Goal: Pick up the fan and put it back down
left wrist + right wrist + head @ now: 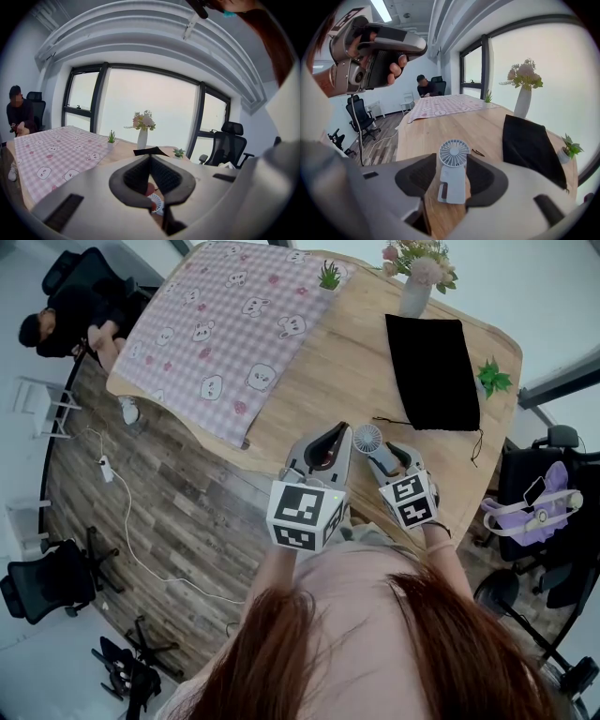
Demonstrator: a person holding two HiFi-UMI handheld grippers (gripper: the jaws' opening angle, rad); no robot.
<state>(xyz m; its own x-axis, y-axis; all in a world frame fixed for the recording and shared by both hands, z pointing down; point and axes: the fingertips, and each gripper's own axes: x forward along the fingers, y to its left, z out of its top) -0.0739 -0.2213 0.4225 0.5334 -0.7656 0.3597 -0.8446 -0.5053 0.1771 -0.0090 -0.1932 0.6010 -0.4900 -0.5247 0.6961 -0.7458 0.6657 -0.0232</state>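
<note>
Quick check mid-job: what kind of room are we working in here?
Most likely an office meeting room. A long wooden table fills the middle, a black office chair stands beside it, and tall windows run along one wall.

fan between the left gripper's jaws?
No, the fan sits between the parted jaws of the right gripper, as its own view shows.

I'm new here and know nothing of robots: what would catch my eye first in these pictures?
A small white fan lies on the wooden table between the open right tongs. Beyond it, a pink bear-print cloth covers the table's left end, and a black pouch lies right.
</note>
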